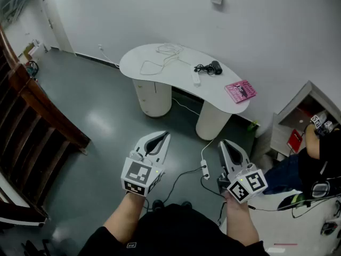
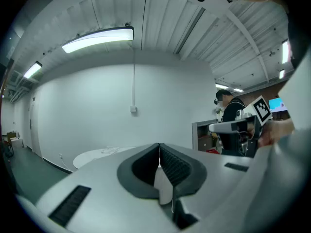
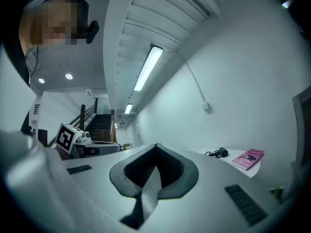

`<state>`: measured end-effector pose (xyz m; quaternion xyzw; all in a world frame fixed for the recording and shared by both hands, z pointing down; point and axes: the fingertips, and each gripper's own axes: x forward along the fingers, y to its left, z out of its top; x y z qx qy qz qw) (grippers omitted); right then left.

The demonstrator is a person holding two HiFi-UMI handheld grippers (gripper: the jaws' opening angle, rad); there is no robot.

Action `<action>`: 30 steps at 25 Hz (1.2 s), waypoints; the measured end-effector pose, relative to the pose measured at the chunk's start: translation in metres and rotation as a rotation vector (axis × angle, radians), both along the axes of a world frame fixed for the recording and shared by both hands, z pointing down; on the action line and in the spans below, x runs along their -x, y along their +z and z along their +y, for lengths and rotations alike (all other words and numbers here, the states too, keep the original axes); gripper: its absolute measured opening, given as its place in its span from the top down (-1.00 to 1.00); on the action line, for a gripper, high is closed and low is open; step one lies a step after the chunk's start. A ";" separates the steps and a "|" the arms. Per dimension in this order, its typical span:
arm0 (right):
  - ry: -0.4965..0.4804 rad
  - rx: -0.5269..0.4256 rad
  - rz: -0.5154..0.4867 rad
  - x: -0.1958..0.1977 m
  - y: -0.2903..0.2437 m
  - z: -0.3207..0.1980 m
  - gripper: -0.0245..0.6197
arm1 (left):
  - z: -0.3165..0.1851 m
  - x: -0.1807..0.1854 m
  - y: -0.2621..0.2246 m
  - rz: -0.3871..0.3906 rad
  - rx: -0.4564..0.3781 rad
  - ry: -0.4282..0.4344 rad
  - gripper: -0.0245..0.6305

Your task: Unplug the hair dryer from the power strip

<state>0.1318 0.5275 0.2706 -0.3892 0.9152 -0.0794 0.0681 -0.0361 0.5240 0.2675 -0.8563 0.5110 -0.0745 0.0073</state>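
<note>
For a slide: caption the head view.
Left gripper and right gripper shut, empty, short of table with hair dryer, power strip, pink book.

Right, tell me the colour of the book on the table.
Pink cover, dark print: the book shows best in the head view.

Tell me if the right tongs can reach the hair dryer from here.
Probably not yet. The right tongs, shut and empty, are near the person's body; the hair dryer lies on the white table across the floor. Nothing blocks the way; it looks too far.
</note>
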 end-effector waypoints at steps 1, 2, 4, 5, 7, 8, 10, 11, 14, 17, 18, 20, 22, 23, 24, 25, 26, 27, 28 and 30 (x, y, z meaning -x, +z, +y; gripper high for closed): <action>-0.002 0.000 0.000 -0.002 0.000 0.000 0.82 | 0.000 -0.002 0.000 0.000 0.002 0.000 0.88; -0.005 0.000 0.000 -0.003 0.000 0.001 0.82 | 0.001 -0.005 0.000 0.001 0.003 0.000 0.88; -0.010 0.000 -0.001 -0.007 0.000 0.000 0.82 | 0.001 -0.010 0.001 0.002 0.005 0.000 0.88; -0.012 0.000 -0.002 -0.010 0.001 0.000 0.82 | 0.000 -0.013 0.001 0.002 0.006 0.000 0.88; -0.016 0.001 -0.004 -0.015 0.002 0.000 0.82 | 0.001 -0.019 0.003 0.001 0.010 -0.001 0.88; -0.018 0.003 -0.005 -0.019 0.003 0.001 0.82 | 0.001 -0.023 0.004 0.001 0.013 -0.001 0.88; -0.024 0.013 -0.006 -0.027 0.006 0.003 0.82 | 0.003 -0.030 0.007 0.001 0.020 -0.001 0.88; -0.031 0.020 -0.007 -0.031 0.007 0.004 0.82 | 0.004 -0.034 0.009 0.001 0.025 -0.002 0.88; -0.059 0.043 -0.017 -0.043 0.013 0.009 0.82 | 0.006 -0.046 0.014 0.004 0.039 -0.009 0.88; -0.072 0.061 -0.035 -0.058 0.020 0.014 0.81 | 0.009 -0.056 0.018 0.006 0.051 -0.018 0.88; -0.071 0.064 -0.041 -0.062 0.021 0.014 0.81 | 0.009 -0.059 0.019 0.004 0.054 -0.021 0.88; -0.065 0.073 -0.056 -0.069 0.025 0.011 0.81 | 0.008 -0.061 0.021 -0.001 0.057 -0.027 0.88; -0.065 0.083 -0.070 -0.072 0.029 0.008 0.81 | 0.005 -0.062 0.024 -0.004 0.063 -0.031 0.88; -0.068 0.087 -0.072 -0.072 0.031 0.006 0.81 | 0.002 -0.062 0.025 -0.005 0.066 -0.031 0.88; -0.071 0.092 -0.073 -0.072 0.033 0.003 0.81 | -0.001 -0.063 0.026 -0.005 0.068 -0.031 0.88; -0.075 0.097 -0.075 -0.070 0.034 0.000 0.81 | -0.005 -0.062 0.027 -0.005 0.070 -0.031 0.88; -0.078 0.102 -0.077 -0.068 0.036 -0.004 0.81 | -0.010 -0.062 0.029 -0.003 0.072 -0.030 0.88; -0.082 0.106 -0.076 -0.066 0.038 -0.009 0.81 | -0.015 -0.061 0.031 0.001 0.073 -0.029 0.88; -0.087 0.110 -0.073 -0.063 0.039 -0.016 0.81 | -0.022 -0.060 0.033 0.006 0.075 -0.028 0.88; -0.097 0.114 -0.064 -0.056 0.043 -0.031 0.81 | -0.037 -0.056 0.038 0.017 0.075 -0.028 0.88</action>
